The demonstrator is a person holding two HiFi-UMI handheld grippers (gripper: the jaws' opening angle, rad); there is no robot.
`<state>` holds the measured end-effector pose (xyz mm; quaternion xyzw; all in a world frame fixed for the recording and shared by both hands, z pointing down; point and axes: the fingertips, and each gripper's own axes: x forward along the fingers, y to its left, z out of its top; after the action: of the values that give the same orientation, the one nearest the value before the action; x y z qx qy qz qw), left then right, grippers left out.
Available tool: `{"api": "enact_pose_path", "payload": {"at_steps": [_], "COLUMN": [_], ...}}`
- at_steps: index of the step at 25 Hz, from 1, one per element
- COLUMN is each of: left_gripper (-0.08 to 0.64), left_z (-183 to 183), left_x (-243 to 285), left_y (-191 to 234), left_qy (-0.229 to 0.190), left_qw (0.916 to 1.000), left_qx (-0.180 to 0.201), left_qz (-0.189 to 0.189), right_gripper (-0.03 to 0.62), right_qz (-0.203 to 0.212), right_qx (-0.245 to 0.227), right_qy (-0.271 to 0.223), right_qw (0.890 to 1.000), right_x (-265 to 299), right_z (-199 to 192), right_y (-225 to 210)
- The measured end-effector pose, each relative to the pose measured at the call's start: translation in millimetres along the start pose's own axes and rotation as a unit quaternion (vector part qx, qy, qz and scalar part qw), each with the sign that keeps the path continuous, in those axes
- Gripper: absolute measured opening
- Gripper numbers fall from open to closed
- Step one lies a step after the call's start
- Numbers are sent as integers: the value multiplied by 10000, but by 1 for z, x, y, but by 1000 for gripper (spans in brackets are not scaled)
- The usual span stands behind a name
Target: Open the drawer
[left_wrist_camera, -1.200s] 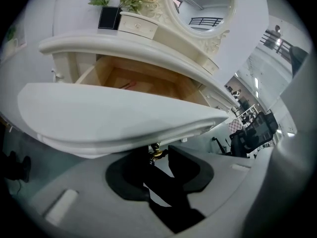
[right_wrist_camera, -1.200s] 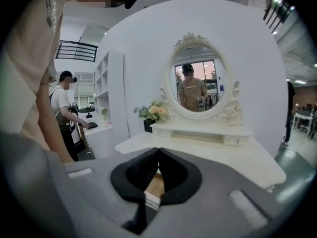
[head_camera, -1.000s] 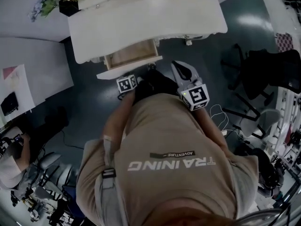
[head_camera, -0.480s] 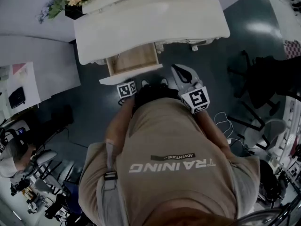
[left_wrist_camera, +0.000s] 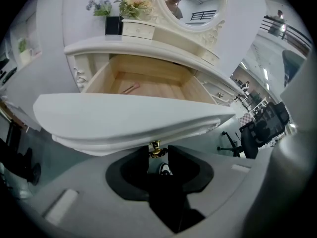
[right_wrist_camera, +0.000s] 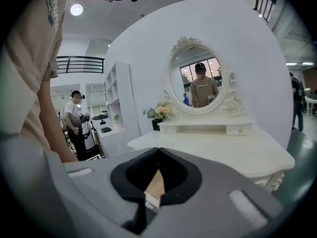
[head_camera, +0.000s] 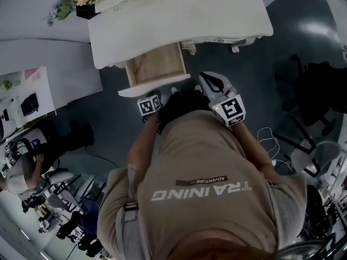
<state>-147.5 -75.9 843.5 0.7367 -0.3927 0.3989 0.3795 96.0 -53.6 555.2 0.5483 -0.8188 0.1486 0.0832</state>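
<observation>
The white dressing table (head_camera: 179, 15) has its left drawer (head_camera: 157, 64) pulled out, so the bare wooden inside shows. In the left gripper view the curved white drawer front (left_wrist_camera: 129, 120) fills the middle. A small brass knob (left_wrist_camera: 155, 149) hangs under it. My left gripper (left_wrist_camera: 158, 152) is shut on that knob; in the head view only its marker cube (head_camera: 149, 105) shows, just below the drawer front. My right gripper (head_camera: 212, 85) hangs beside the drawer, to its right, touching nothing. Its jaws (right_wrist_camera: 158, 151) meet with nothing between them.
A small pinkish object (left_wrist_camera: 131, 88) lies on the drawer floor. A flower pot (head_camera: 87, 7) stands on the table's left end, and an oval mirror (right_wrist_camera: 198, 81) rises behind. White shelving (head_camera: 49, 85) is at left. An office chair (head_camera: 317, 91) is at right, and a person (head_camera: 19, 172) sits at lower left.
The drawer has slid further out of the table, with my left gripper still on its knob. The right gripper has stayed beside it.
</observation>
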Motion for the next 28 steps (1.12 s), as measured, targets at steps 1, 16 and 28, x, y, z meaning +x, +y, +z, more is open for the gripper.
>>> {"api": "enact_pose_path", "payload": {"at_steps": [1,16,28], "left_gripper": [129,6,6], "left_z": [-3,-48,-4], "left_x": [-2,-57,-203], "left_y": [0,4,-9], "left_qy": [-3,-399,-2294], "left_qw": [10000,9986,9540], "left_qx": [-4,271,1552], "left_qz": [13,-213,-1147], "right_gripper": [3,3,3], "right_qz": [31,36,-343], "right_qx": [4,-296,-565], "right_qy": [3,68,85], "right_qw": [10000,9995,9978], "right_x": [-1,-22,-32], "right_z": [-1,11,16], "right_y": [2,79,173]}}
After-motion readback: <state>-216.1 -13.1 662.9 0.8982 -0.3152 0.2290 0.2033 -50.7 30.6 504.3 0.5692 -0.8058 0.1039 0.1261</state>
